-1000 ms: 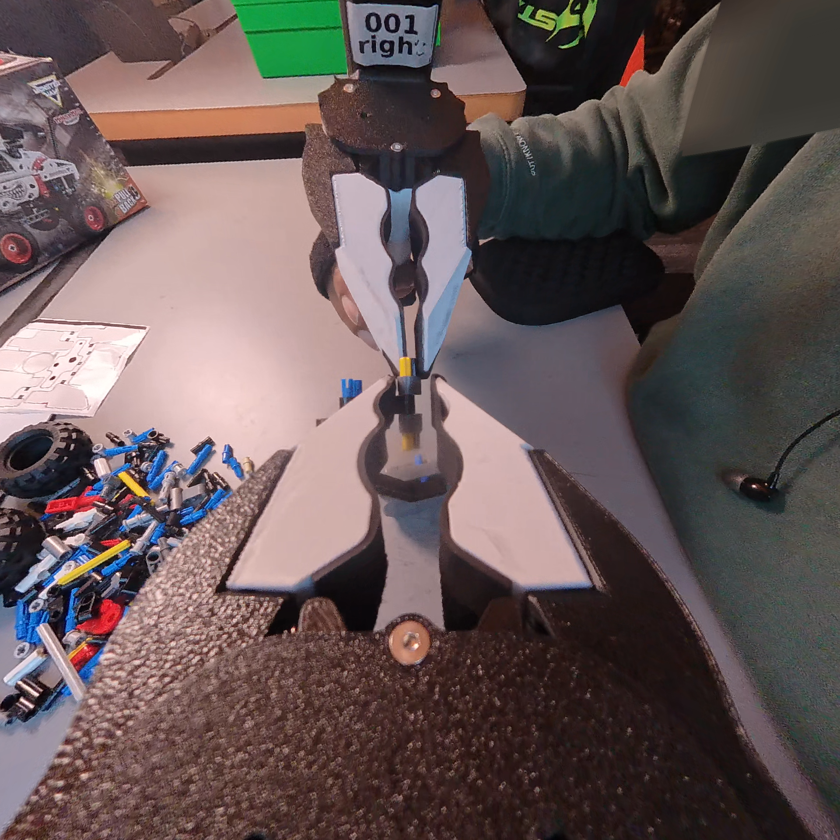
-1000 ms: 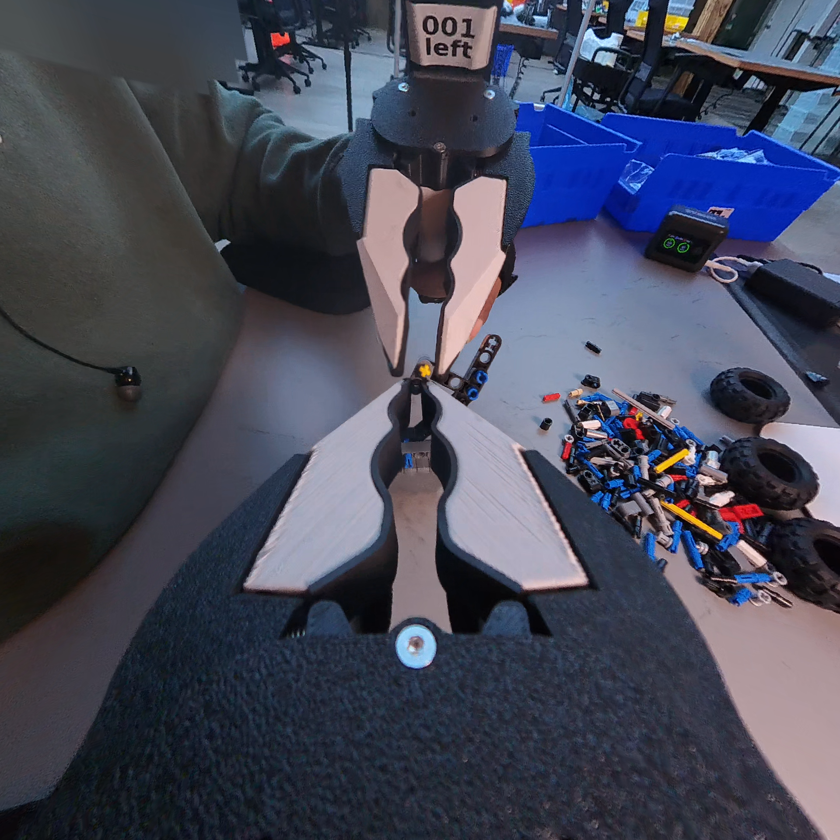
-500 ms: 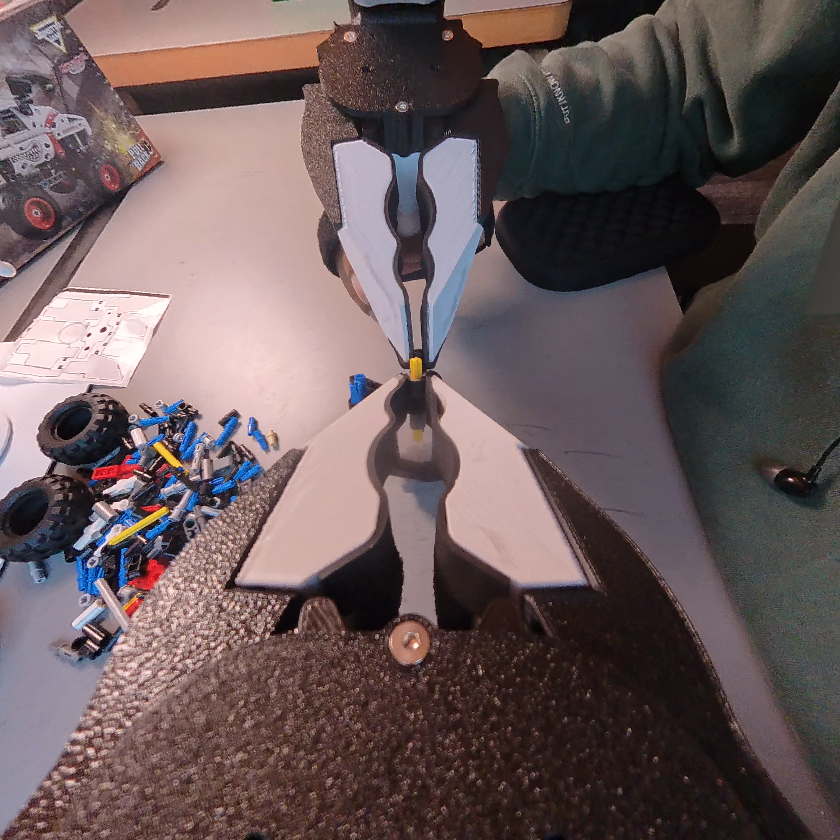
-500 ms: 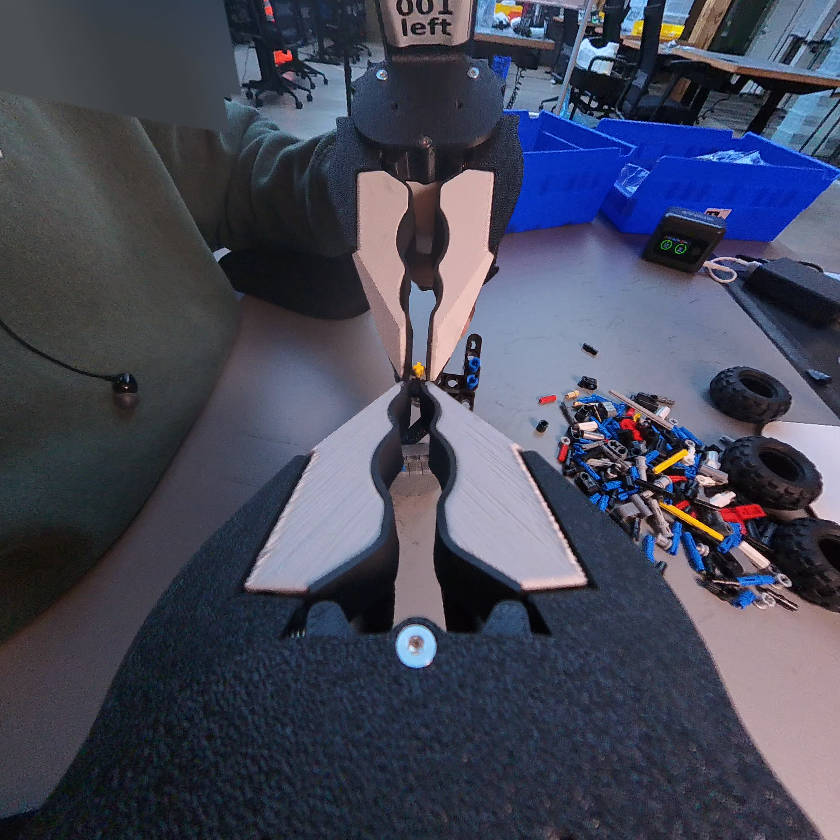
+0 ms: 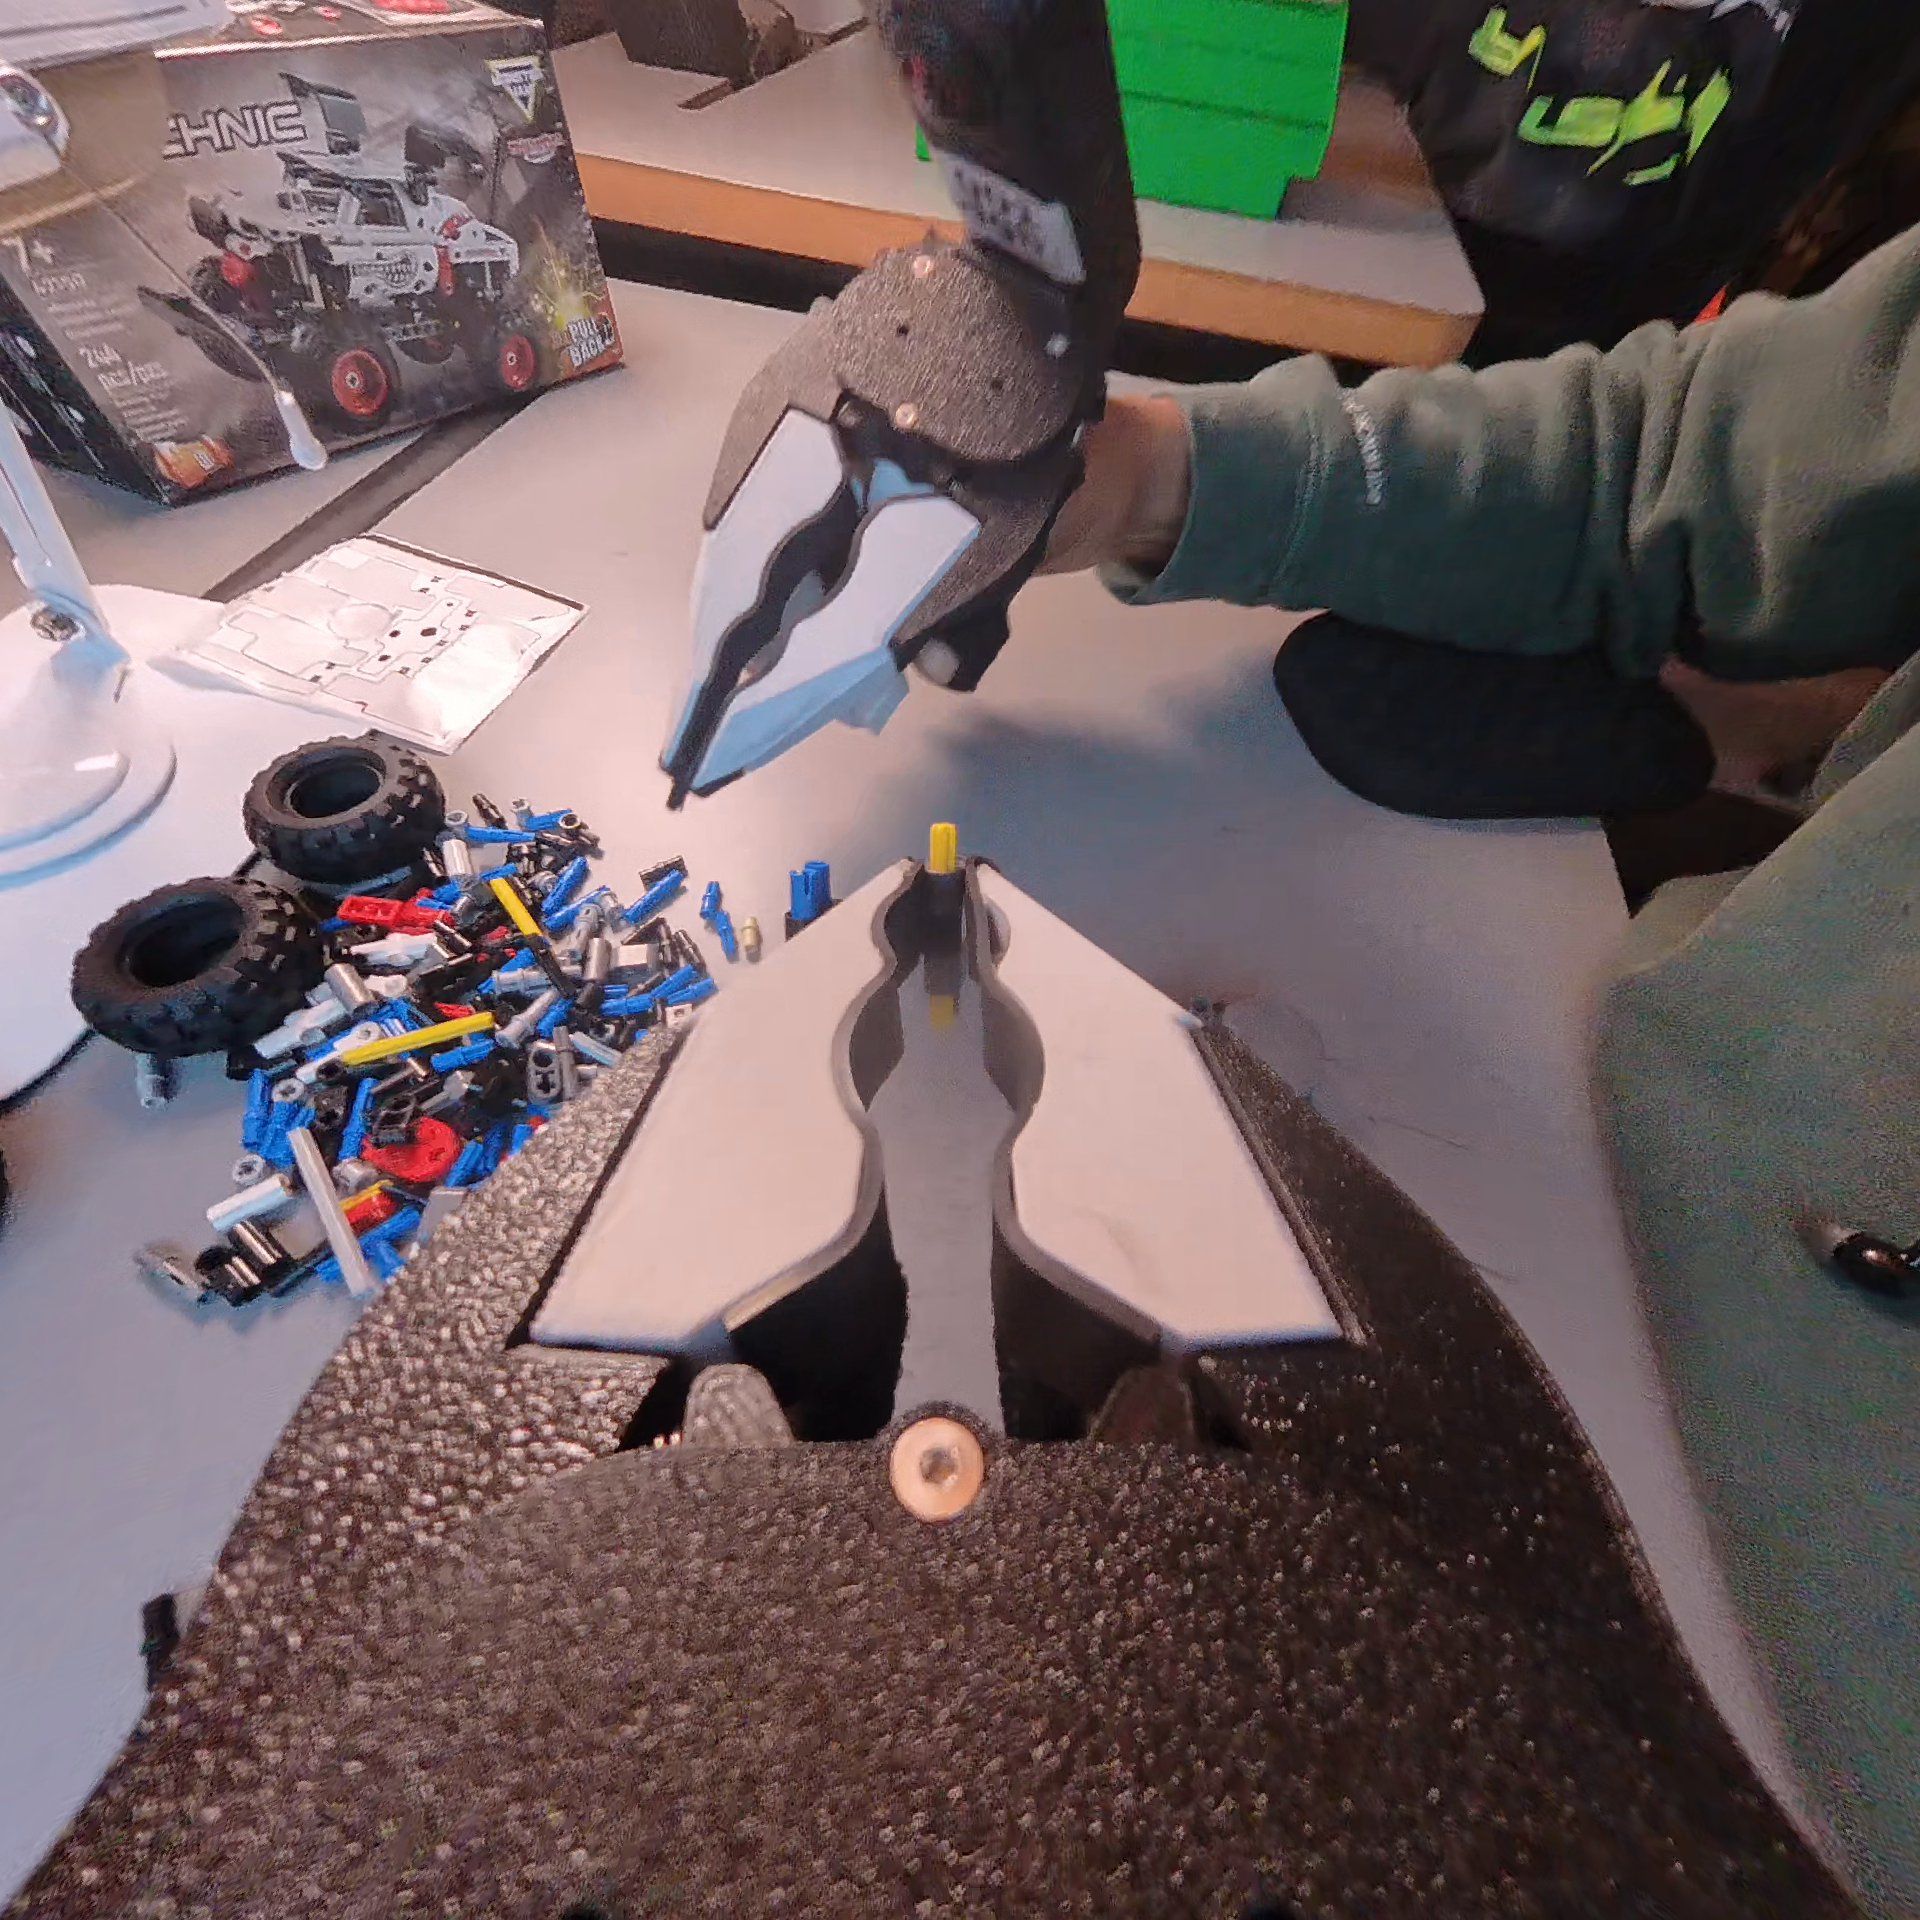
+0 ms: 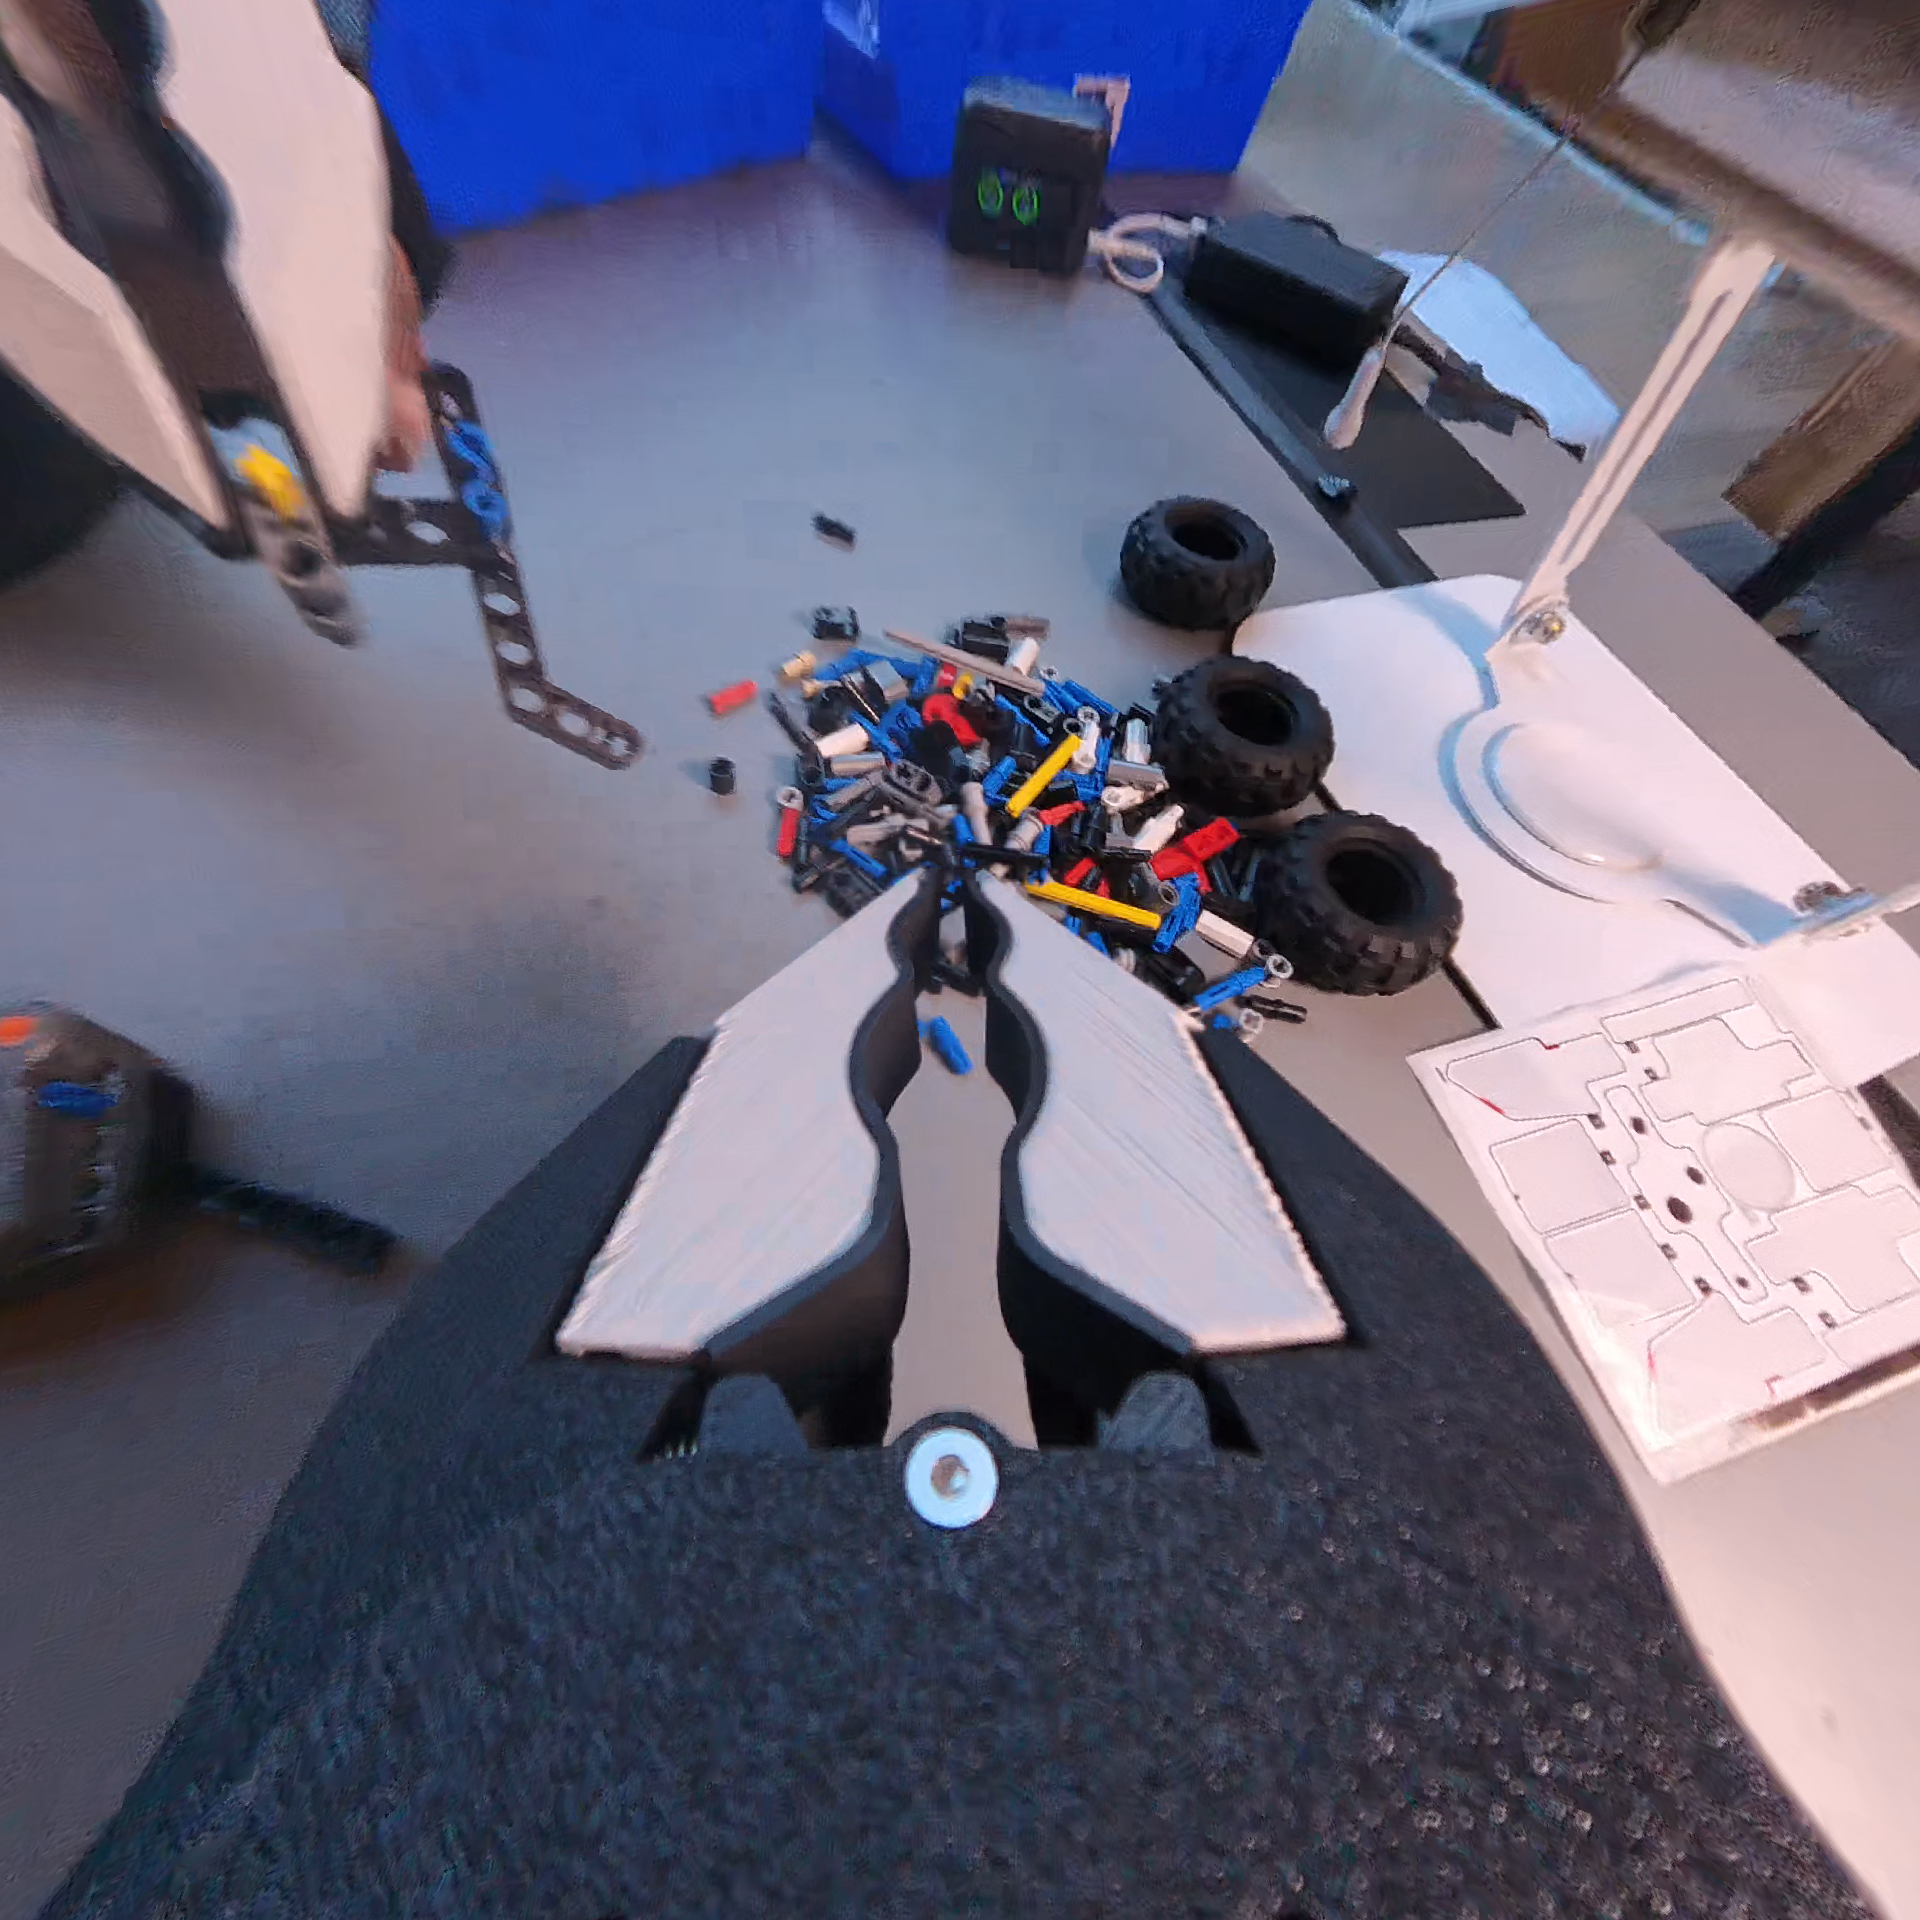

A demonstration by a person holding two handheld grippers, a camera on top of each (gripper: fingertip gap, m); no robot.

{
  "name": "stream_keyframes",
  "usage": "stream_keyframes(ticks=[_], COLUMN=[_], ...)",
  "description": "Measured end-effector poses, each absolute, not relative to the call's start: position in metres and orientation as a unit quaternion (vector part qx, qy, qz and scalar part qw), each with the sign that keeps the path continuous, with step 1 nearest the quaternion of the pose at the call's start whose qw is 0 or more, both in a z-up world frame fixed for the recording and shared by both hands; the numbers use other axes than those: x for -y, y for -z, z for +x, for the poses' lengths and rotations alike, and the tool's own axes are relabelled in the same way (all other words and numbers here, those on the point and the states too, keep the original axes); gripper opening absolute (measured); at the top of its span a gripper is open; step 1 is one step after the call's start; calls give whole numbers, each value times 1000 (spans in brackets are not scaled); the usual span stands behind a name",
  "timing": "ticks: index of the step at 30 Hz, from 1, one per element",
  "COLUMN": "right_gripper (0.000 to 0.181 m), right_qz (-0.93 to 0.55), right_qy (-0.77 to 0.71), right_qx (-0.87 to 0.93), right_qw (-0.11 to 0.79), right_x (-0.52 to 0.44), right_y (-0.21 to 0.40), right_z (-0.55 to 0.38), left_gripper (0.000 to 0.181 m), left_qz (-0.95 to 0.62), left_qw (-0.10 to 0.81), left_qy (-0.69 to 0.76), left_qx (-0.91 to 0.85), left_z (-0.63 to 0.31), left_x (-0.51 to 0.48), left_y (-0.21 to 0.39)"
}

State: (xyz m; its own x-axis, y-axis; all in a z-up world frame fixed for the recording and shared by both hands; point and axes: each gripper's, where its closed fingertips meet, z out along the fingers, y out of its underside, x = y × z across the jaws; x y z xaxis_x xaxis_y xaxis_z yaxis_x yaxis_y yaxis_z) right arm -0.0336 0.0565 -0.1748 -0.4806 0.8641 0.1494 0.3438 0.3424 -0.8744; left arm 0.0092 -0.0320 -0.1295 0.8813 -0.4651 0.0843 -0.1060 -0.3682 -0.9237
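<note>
I have the right gripper (image 6: 948,883) hanging over the near edge of the pile of small parts (image 6: 997,810), its tips close together with only a thin gap and nothing between them. A loose blue pin (image 6: 945,1042) lies on the grey table (image 6: 468,935) just short of the pile. Three black tyres (image 6: 1242,735) sit against the pile's right side. Beyond them, further right, lie a white stand base (image 6: 1558,790) and a sticker sheet (image 6: 1704,1195). Up left of the pile, the left gripper (image 6: 275,499) clamps a black beam frame (image 6: 499,613) carrying a yellow axle (image 6: 268,480), blurred. A black device (image 6: 1029,187) stands far behind the pile.
</note>
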Motion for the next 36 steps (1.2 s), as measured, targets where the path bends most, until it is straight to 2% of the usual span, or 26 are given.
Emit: stream_keyframes(ticks=[2,5,9,10,13,16,23,36], right_gripper=[4,34,46,45,27,21,7,3], right_qz=[-403,-390,-374,-361,-293,-245,-236,-249], right_qy=[-355,-297,-337,-366,-495,-561,-532,-496], right_qx=[781,807,793,788,768,758,793,812], right_qw=[320,328,342,338,282,223,180,184], right_x=[-65,-70,-61,-53,-7,27,45,40], right_y=[199,222,197,185,139,112,130,140], right_z=[-53,-68,-64,-58,-24,4,13,11], left_gripper=[7,7,7,7,7,7,7,7], left_qz=[-805,-802,-802,-800,-794,-791,-798,-809], left_qw=[542,546,546,546,545,543,533,527], left_qy=[187,197,207,215,231,222,164,120], left_qx=[-153,-137,-128,-126,-139,-173,-228,-233], left_z=[3,-3,-8,-8,-2,8,24,20], left_x=[32,33,32,32,34,37,39,35], left_y=[130,133,139,139,140,139,141,148])
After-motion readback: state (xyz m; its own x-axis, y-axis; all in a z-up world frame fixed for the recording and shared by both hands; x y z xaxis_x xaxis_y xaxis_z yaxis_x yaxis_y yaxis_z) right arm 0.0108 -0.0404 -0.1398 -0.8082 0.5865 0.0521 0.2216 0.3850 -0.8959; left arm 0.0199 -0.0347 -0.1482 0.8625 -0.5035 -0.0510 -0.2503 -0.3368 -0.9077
